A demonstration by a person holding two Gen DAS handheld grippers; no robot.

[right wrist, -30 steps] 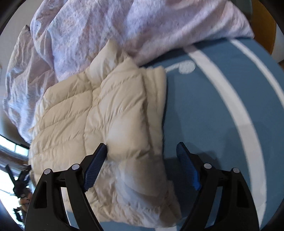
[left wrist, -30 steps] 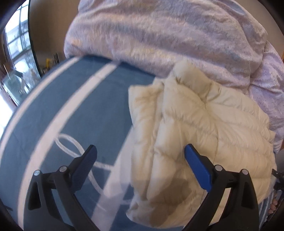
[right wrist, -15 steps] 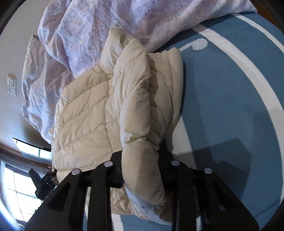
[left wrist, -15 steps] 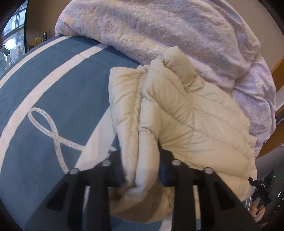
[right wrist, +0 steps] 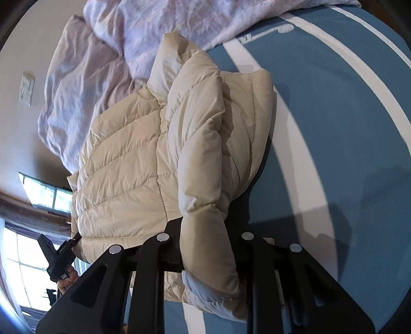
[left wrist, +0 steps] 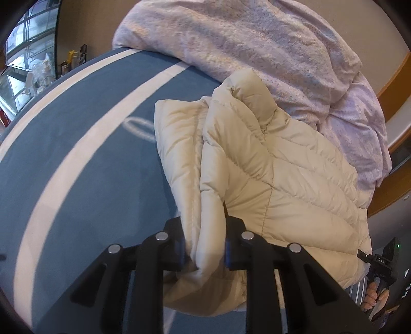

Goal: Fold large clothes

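Daylight enters through blown-out window panes (right wrist: 15, 254) at the lower left of the right wrist view. A grey shadow falls across the blue bedspread with white stripes (right wrist: 346, 144). Strong fisheye bending and dark corners frame both views; edges blur slightly.

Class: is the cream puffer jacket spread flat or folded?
Folded: the cream puffer jacket lies doubled in layers on the blue bedspread.

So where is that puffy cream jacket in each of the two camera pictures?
Left wrist view: cream jacket fills centre and right, its edge pinched in the left gripper.
Right wrist view: jacket fills centre and left.
Shared landmark: the lilac duvet behind it.
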